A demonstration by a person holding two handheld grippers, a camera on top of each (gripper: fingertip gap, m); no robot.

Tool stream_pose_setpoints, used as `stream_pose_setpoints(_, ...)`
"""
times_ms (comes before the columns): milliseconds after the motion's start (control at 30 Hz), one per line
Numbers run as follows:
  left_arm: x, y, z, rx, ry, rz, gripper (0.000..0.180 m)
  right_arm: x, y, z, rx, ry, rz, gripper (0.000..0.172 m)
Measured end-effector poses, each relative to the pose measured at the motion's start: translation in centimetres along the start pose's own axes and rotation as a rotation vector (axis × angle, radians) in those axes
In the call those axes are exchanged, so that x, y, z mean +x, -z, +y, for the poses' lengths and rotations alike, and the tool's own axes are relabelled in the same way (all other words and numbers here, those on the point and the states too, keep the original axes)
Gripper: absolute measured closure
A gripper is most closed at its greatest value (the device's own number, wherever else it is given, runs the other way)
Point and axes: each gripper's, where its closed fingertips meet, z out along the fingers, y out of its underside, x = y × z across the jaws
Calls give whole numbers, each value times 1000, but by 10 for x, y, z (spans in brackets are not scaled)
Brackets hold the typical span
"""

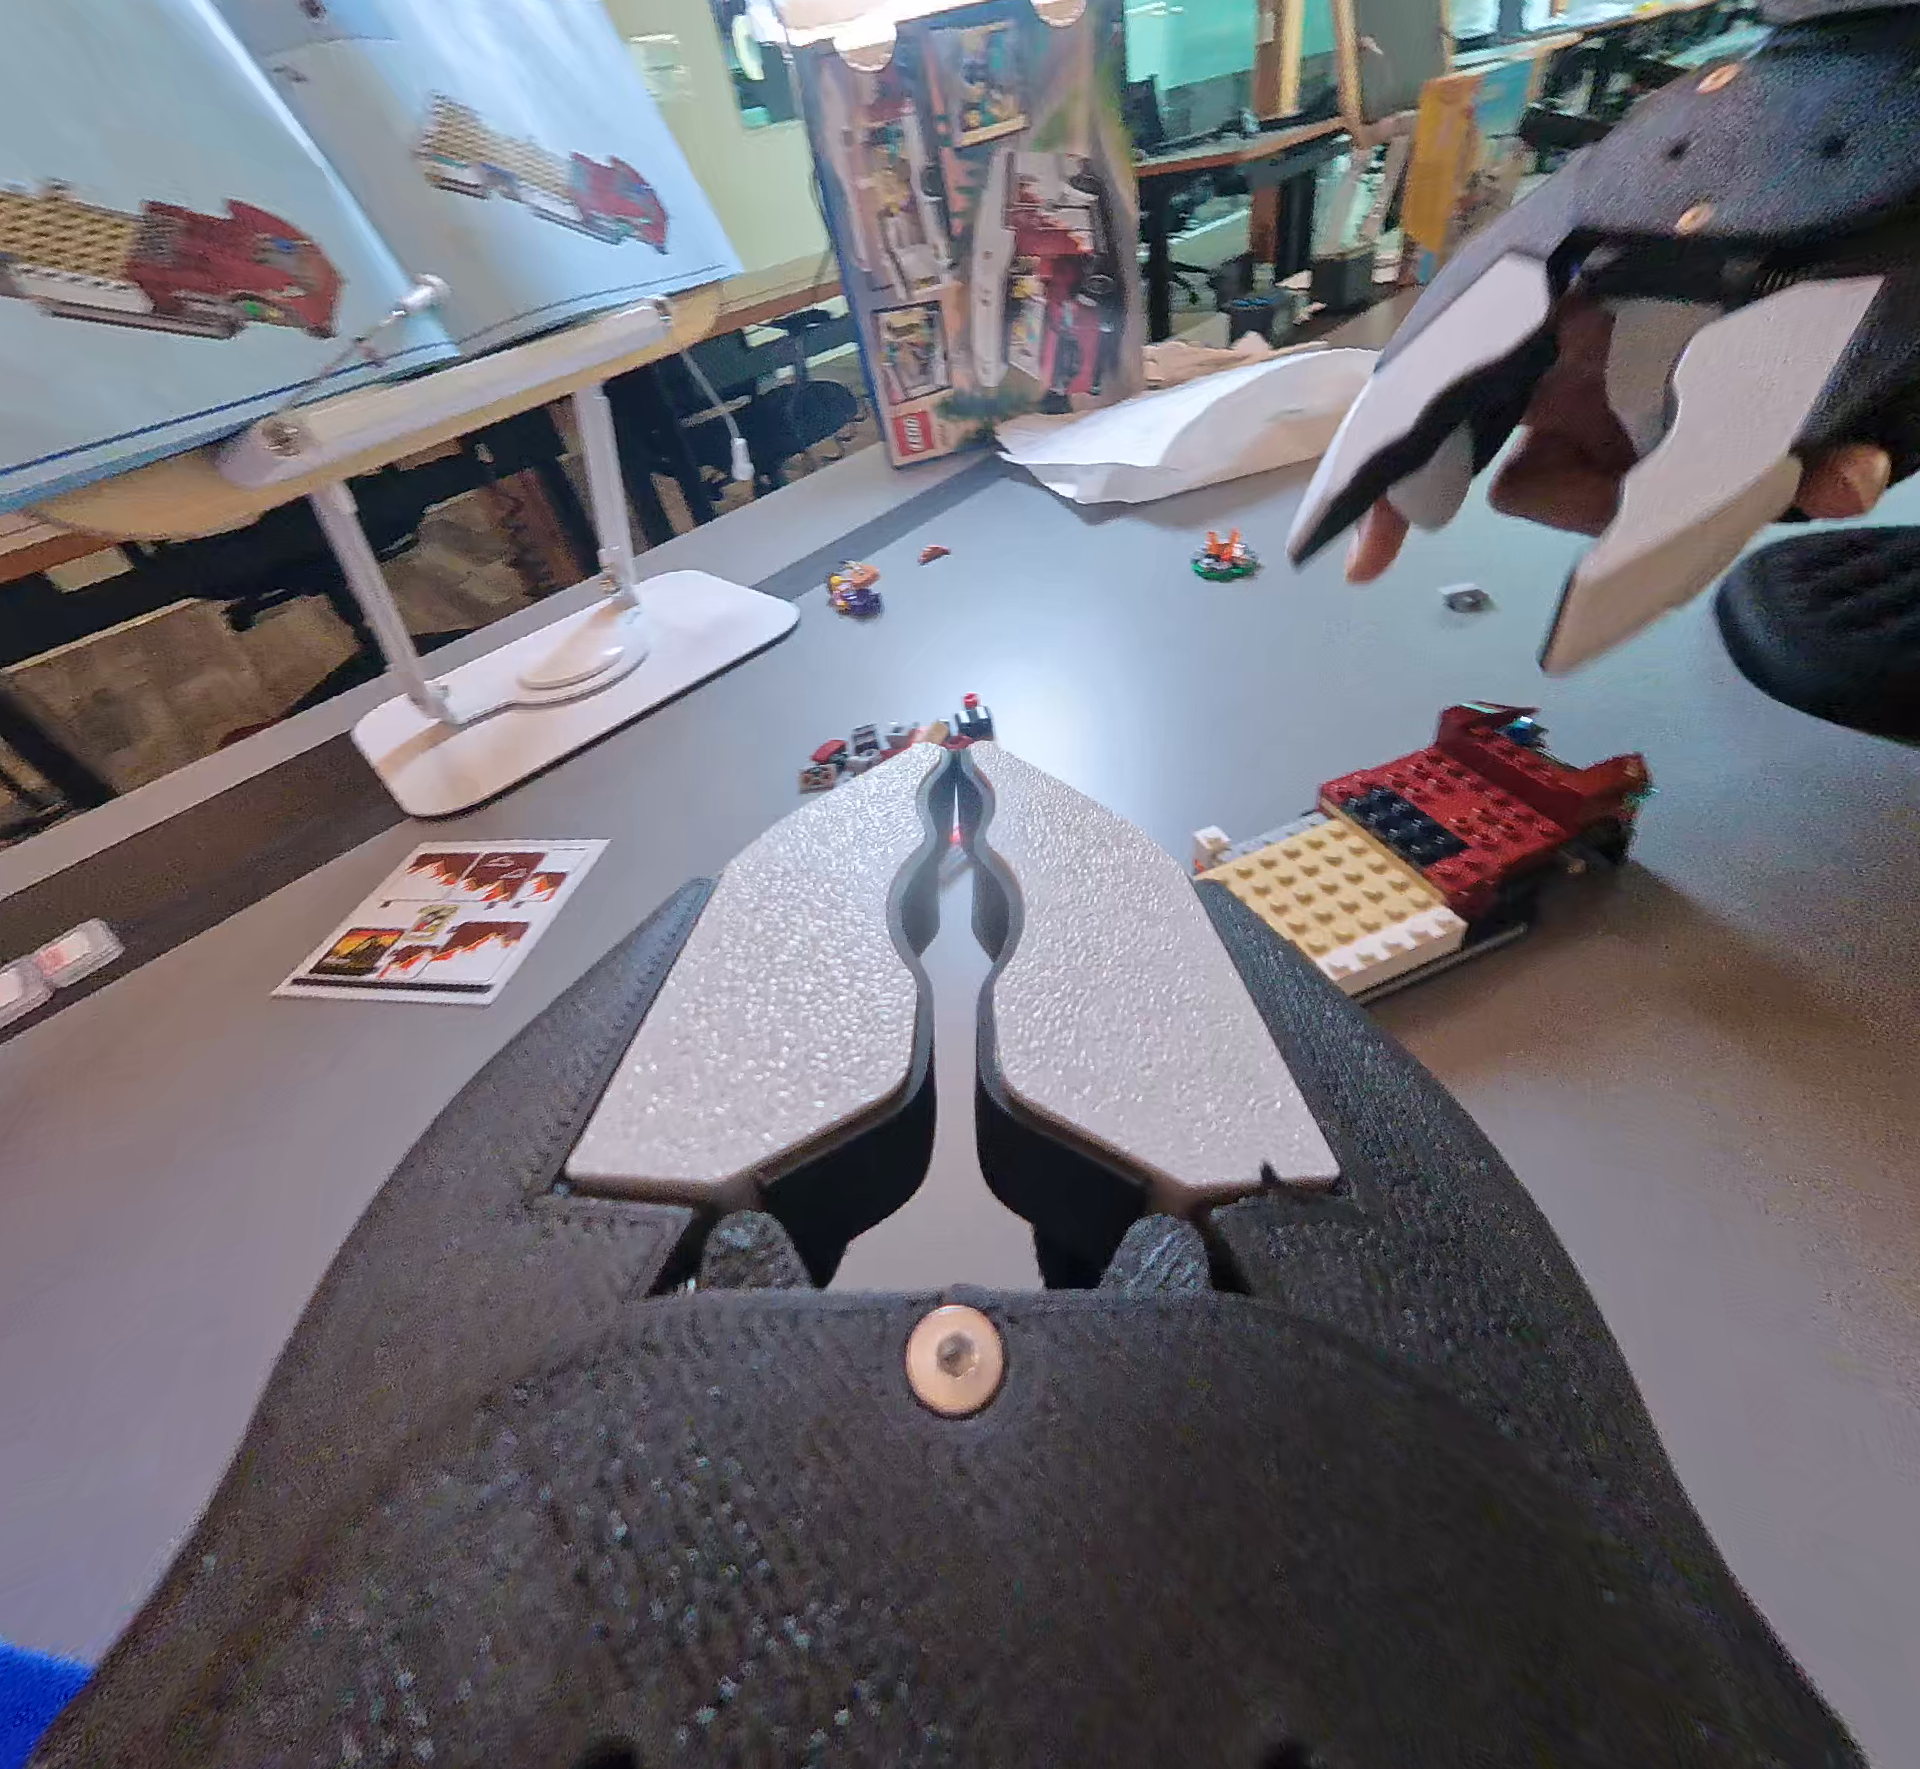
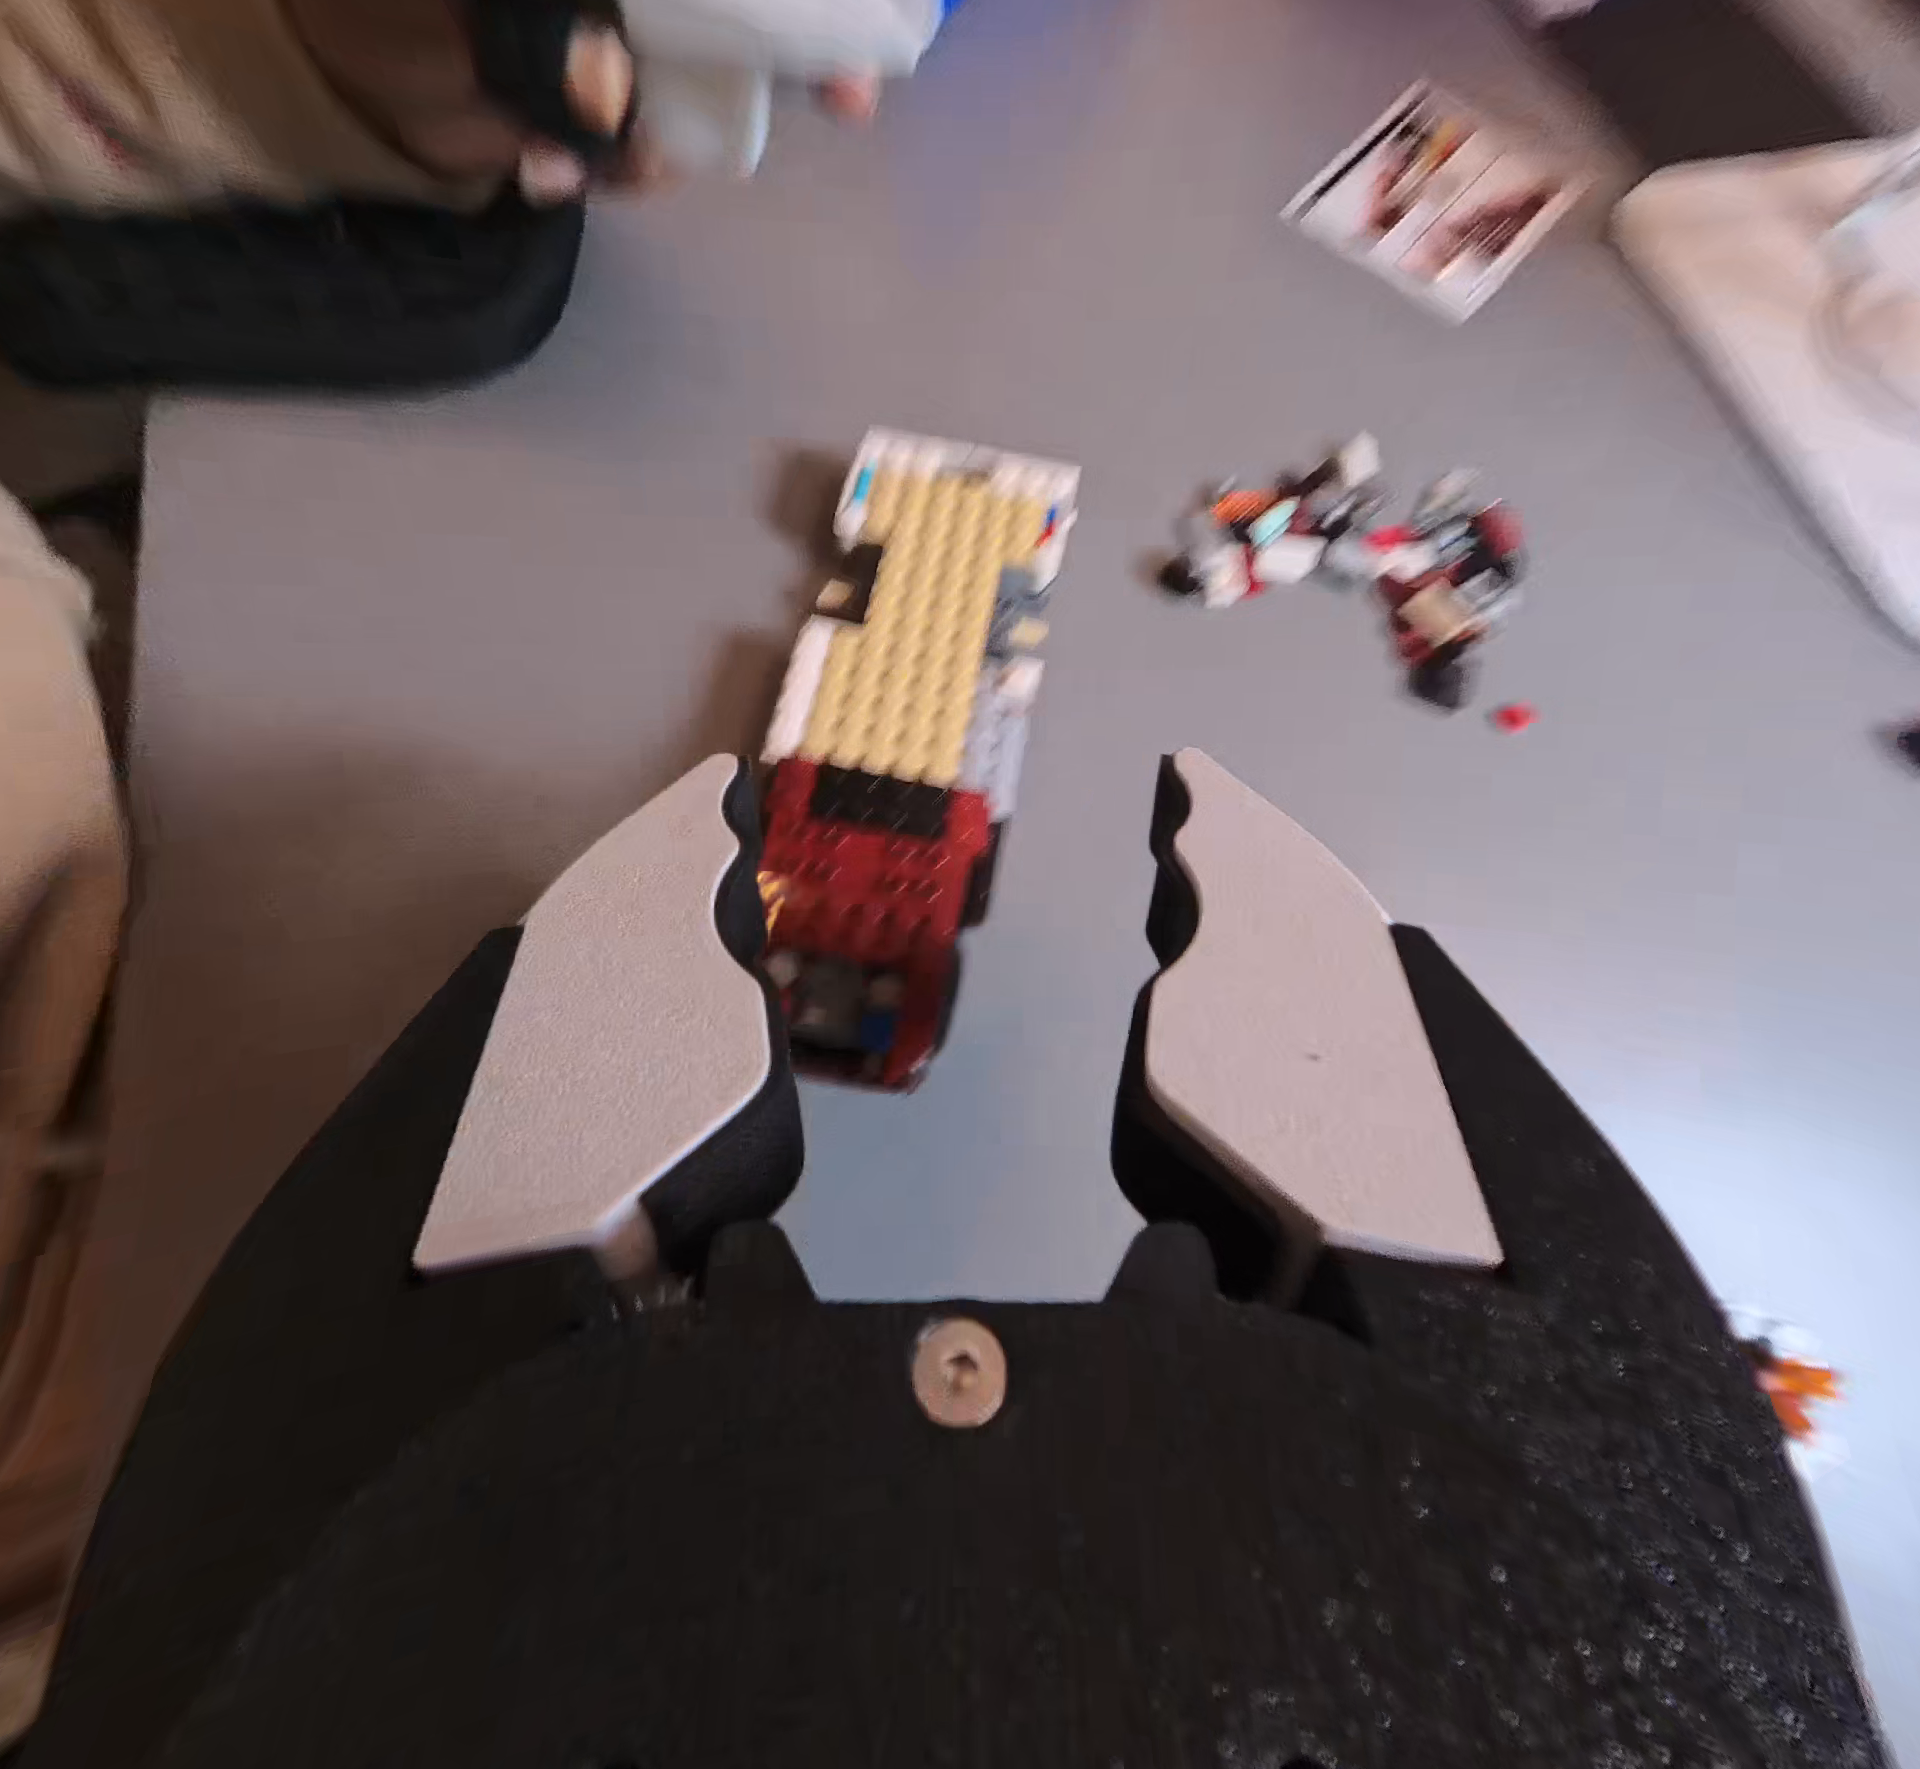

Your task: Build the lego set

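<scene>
The part-built lego model, tan deck and dark red front, lies on the grey table. My left gripper is low over the table with its fingertips together. A small red and black piece sits just past the tips, at the end of a row of loose pieces. I cannot tell if the tips touch it. My right gripper is open and empty, in the air above the model. It also shows at the upper right of the left wrist view.
An open instruction booklet rests on a white stand at the left. A sticker sheet lies near it. The set's box and a paper bag stand at the back. A minifigure and a green-orange piece lie mid-table. There is about 15 centimetres between the tips of the two grippers.
</scene>
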Motion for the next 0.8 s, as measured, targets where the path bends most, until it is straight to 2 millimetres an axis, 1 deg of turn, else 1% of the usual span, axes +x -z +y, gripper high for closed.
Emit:
stream_pose_setpoints(100, -12, 1, 0, 6, 21, -48, 180, 55, 20, -56, 255, 13, 210, 114)
stream_pose_setpoints(200, -16, 0, 5, -11, 29, -68, 180, 115, 34, -106, 461, 12, 387, 146)
stream_pose_setpoints(300, -16, 1, 1, 20, 17, -92, 180, 171, 33, -144, 608, -43, 485, 166)
stream_pose_setpoints(367, -15, 1, 1, 24, -13, -109, 180, 205, 27, -167, 681, -73, 534, 171)
stream_pose_setpoints(433, -15, 1, 1, 18, -45, -125, 180, 235, 18, -188, 725, -65, 592, 171)
stream_pose_setpoints(533, -16, 0, 4, 4, -101, -141, 180, 275, 0, -211, 732, -65, 653, 171)
stream_pose_setpoints(633, -17, -1, 6, 1, -94, -138, 180, 305, -19, -224, 708, -88, 675, 171)
stream_pose_setpoints(700, -20, 1, 4, 14, -76, -144, 180, 317, -25, -230, 708, -80, 690, 171)
stream_pose_setpoints(800, -24, 2, 4, 20, -63, -149, 180, 326, -30, -233, 709, -94, 686, 171)
